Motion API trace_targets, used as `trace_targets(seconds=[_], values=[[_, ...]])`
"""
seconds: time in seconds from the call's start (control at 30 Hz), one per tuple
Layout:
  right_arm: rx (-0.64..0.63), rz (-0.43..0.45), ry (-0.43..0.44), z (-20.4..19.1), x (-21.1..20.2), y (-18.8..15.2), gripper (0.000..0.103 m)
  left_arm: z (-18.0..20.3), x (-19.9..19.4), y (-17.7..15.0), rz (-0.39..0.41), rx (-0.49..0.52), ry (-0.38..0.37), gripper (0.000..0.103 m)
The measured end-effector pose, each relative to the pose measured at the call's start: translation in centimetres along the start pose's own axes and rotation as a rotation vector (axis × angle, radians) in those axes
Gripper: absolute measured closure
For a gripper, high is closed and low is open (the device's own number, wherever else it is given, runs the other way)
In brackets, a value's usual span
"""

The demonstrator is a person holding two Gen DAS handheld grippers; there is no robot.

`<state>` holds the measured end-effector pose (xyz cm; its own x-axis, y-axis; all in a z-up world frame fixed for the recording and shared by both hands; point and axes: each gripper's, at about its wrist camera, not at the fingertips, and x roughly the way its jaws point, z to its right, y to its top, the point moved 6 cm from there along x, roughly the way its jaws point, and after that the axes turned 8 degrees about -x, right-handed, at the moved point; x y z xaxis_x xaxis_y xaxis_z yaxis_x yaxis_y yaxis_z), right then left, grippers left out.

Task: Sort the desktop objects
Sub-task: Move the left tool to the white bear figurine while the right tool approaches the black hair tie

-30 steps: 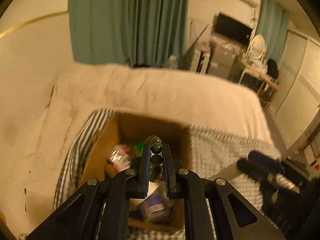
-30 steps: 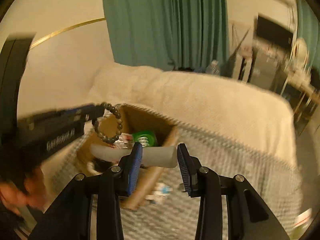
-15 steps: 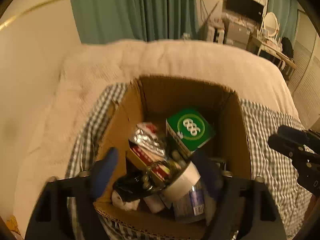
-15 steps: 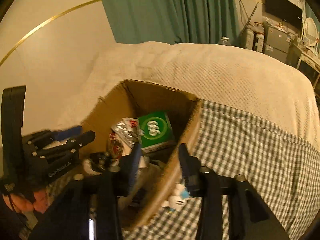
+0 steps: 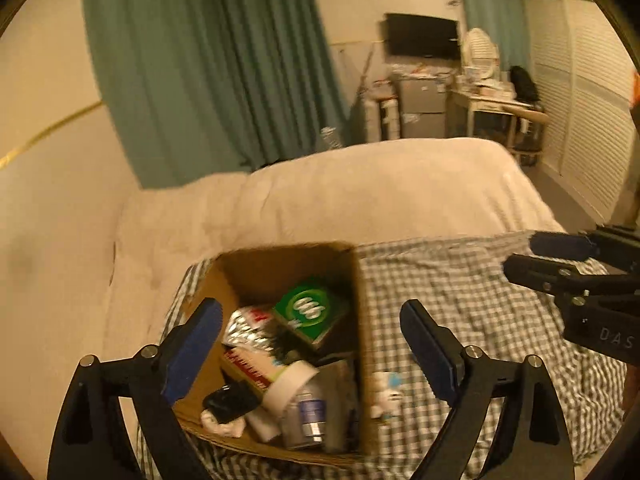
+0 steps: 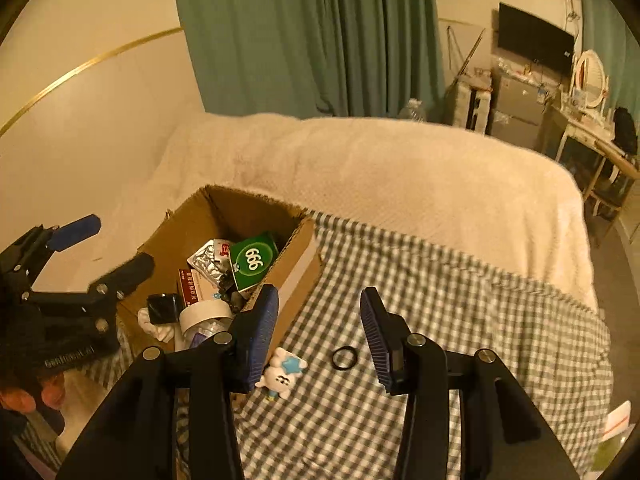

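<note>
A cardboard box [image 5: 288, 268] [image 6: 296, 264] stands on the checked cloth, holding a green "666" carton [image 5: 310, 308] [image 6: 254, 260], a white tape roll [image 5: 290, 384] [image 6: 204, 314], foil packs and other small items. My left gripper [image 5: 312, 340] hovers over the box with its jaws opening wide and nothing between them; it shows in the right wrist view as the left gripper [image 6: 108, 246]. My right gripper [image 6: 318, 324] is open and empty, above the cloth just right of the box. Below it lie a white-and-blue toy figure [image 6: 282, 372] [image 5: 386, 396] and a black ring [image 6: 343, 358].
The checked cloth [image 6: 440, 320] covers a bed with a cream blanket [image 6: 380, 168]. A wall runs along the left, a green curtain [image 6: 304, 36] hangs behind. Furniture crowds the far right. A paper slip [image 6: 616, 420] lies at the cloth's right edge.
The left gripper let go of a bead bracelet over the box and opened wide. The right gripper released the white roll, which now lies in the box, and shifted right over the cloth.
</note>
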<state>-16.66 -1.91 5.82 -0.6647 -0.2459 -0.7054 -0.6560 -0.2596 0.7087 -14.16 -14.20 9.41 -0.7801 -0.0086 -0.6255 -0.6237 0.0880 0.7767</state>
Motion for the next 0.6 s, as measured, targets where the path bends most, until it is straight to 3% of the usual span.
trace_targets(seconds=[0.23, 0.6], values=[[0.007, 0.053, -0.037, 2.2, -6.8, -0.8, 0.061, 6.6, -3.2, 0.6, 0.005, 0.083, -0.058, 0.005], [0.105, 0.064, -0.072, 8.8, -13.3, -5.4, 0.059, 13.0, -3.7, 0.4, -0.06, 0.06, -0.12, 0.005]])
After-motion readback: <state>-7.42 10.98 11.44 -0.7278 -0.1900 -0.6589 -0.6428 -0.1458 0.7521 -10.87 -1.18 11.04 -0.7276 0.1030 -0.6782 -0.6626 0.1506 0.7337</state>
